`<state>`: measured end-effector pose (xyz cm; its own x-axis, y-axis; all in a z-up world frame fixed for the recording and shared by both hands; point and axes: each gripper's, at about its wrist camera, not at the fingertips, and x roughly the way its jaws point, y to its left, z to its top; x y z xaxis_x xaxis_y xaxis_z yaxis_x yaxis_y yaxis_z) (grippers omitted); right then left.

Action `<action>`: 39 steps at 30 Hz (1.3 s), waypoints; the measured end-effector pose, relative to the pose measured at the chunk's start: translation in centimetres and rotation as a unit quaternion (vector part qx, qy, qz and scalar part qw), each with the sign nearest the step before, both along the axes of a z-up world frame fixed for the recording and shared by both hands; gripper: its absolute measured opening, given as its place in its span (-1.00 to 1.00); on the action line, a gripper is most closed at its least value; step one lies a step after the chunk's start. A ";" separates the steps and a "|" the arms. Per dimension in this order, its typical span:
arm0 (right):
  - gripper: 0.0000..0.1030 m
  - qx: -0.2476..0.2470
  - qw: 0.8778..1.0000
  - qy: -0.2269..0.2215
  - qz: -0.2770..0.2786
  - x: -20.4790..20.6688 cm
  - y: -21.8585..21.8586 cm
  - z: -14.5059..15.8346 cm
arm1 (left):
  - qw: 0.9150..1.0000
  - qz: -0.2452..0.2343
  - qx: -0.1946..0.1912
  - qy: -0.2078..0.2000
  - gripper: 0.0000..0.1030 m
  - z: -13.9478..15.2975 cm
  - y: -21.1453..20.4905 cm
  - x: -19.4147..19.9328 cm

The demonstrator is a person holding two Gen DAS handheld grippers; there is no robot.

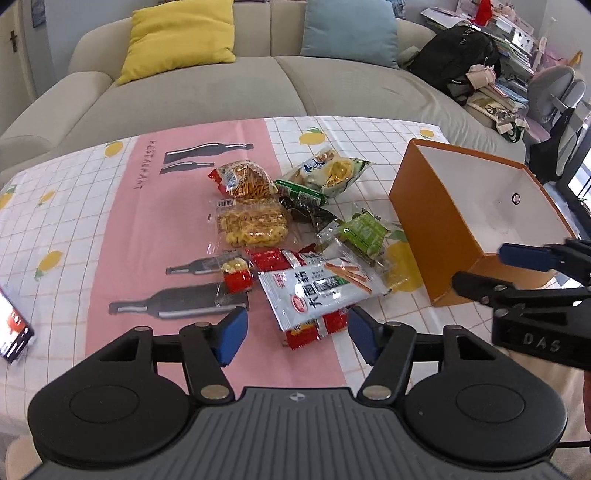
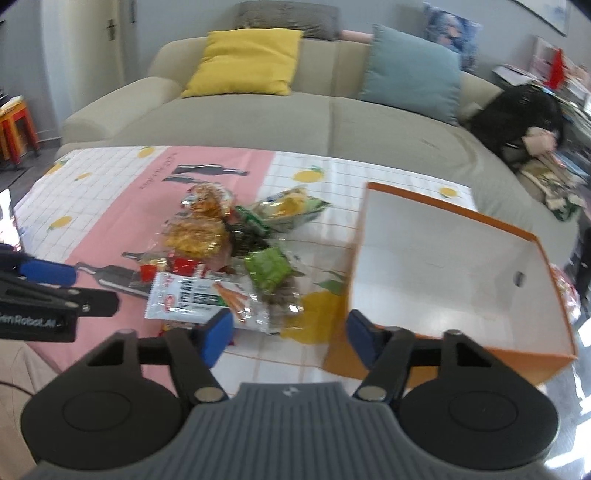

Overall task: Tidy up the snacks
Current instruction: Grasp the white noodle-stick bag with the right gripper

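Observation:
A heap of snack packets lies on the pink and white tablecloth (image 1: 110, 229). Nearest is a white packet (image 1: 314, 291) (image 2: 195, 299) on top of red packets (image 1: 271, 258). Behind them lie a green packet (image 1: 364, 230) (image 2: 267, 269), a clear bag of yellow snacks (image 1: 253, 223) and a bag of orange sticks (image 1: 245, 179). An orange box (image 1: 417, 206) (image 2: 443, 206) with a white inside stands open at the right. My left gripper (image 1: 297, 332) hangs open just short of the white packet, holding nothing. My right gripper (image 2: 288, 332) is open and empty, its right finger by the box's near corner.
A phone (image 1: 13, 328) lies at the table's left edge. Behind the table runs a beige sofa (image 1: 229, 92) with a yellow cushion (image 1: 181, 37) and a blue cushion (image 1: 351, 31). A black backpack (image 1: 454, 59) and stacked books sit at the far right.

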<state>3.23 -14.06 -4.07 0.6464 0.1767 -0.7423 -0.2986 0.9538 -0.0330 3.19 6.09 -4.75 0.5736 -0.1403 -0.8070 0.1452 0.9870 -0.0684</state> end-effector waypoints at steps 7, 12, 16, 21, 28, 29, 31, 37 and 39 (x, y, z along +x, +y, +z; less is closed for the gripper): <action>-0.04 0.000 0.998 0.015 0.053 2.7 2.6 -3.0 | 0.999 -0.044 0.013 0.010 0.58 -1.9 0.0 3.0; -0.08 -0.018 0.997 0.045 0.068 4.1 3.7 -5.9 | 0.998 -0.021 -0.020 0.064 0.58 -4.7 0.9 4.9; -0.07 -0.047 0.992 0.059 0.099 4.5 4.8 -8.0 | 0.994 -0.008 -0.047 0.100 0.49 -6.7 1.5 5.6; 0.06 -0.078 0.984 0.055 0.151 4.8 6.1 -9.4 | 0.992 -0.022 -0.044 0.114 0.41 -7.4 1.5 5.7; 0.47 -0.135 0.958 0.004 0.254 4.8 8.5 -10.5 | 0.993 -0.013 -0.010 0.114 0.42 -7.7 3.0 6.5; 0.53 -0.139 0.953 0.002 0.269 4.8 8.9 -10.8 | 0.993 -0.010 -0.014 0.116 0.42 -7.8 3.3 6.6; 0.55 -0.149 0.945 -0.004 0.291 5.0 9.7 -11.3 | 0.993 -0.004 -0.020 0.118 0.42 -8.0 3.6 6.8; 0.52 -0.126 0.949 0.016 0.287 6.7 10.0 -11.5 | 0.993 0.013 -0.022 0.118 0.42 -8.2 4.6 6.7; 0.30 -0.112 0.956 0.021 0.270 7.3 9.8 -11.1 | 0.993 0.015 -0.022 0.117 0.42 -8.2 4.7 6.7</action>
<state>10.51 -4.26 -15.19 0.4744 0.3094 -0.8241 -0.7507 0.6311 -0.1952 9.89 10.79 -12.98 0.3762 -0.1633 -0.9121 0.0912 0.9861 -0.1389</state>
